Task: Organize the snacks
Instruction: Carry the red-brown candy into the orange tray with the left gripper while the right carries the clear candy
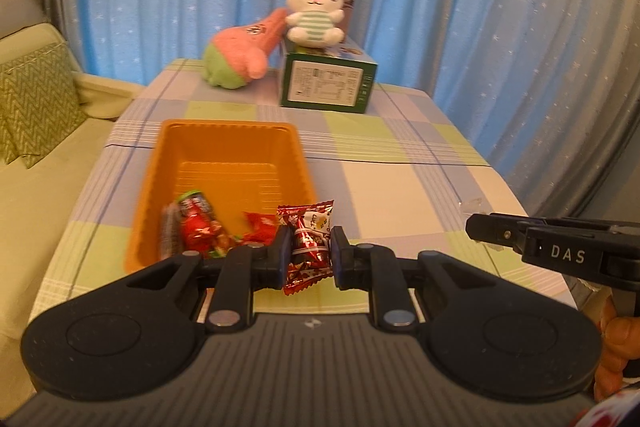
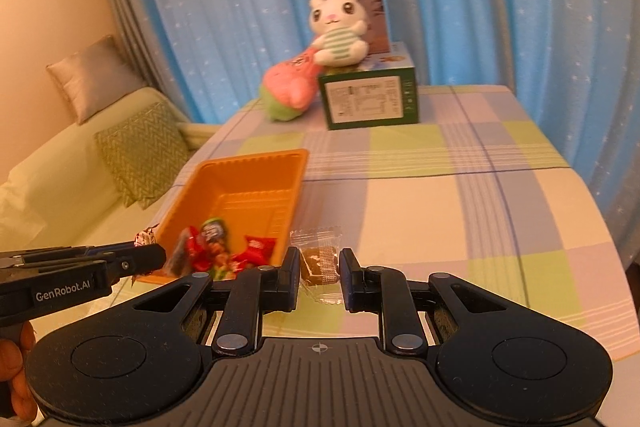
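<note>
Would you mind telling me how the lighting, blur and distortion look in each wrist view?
Left wrist view: warm orange cast, fisheye bowing the curtain and table edges, dark vignette at the corners; red snack between the fingers fairly sharp, tray contents slightly smeared. Right wrist view: same warm cast and bowing; clear-wrapped snack sharp, plush soft.

Left gripper clamped on a red-and-white candy wrapper, held just beside the near right corner of the orange tray and above the checked tablecloth. Inside the tray, at its near end: several red wrapped snacks. Beyond the tray's far end: a green box with a white plush rabbit on top and a pink-and-green plush leaning at its left; right gripper well to the tray's right, state not discernible.
</note>
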Demonstrator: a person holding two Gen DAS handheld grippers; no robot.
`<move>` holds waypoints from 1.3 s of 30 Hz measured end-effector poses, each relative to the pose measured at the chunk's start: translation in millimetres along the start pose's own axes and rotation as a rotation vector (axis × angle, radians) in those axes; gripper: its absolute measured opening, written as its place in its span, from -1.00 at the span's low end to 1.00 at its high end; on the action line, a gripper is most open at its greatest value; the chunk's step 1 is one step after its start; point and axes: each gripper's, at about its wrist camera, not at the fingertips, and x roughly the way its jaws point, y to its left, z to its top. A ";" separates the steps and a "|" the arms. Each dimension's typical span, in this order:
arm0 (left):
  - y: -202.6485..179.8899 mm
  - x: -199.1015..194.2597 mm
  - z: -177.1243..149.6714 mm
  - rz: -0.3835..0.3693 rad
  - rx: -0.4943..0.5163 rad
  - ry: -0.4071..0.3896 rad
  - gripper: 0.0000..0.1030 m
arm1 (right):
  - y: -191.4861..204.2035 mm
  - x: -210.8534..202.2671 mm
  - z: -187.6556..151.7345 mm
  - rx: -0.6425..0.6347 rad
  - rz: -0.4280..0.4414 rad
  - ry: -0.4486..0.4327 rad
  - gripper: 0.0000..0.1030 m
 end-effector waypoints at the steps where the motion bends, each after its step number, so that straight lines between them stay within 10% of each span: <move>1: 3.3 -1.4 -0.1 0.004 -0.004 -0.001 -0.65 | 3.4 1.5 -0.2 -0.005 0.004 0.002 -0.59; 39: 63.4 36.8 14.9 0.052 -0.072 0.033 -0.65 | 47.9 92.8 17.0 -0.083 0.083 0.082 -0.59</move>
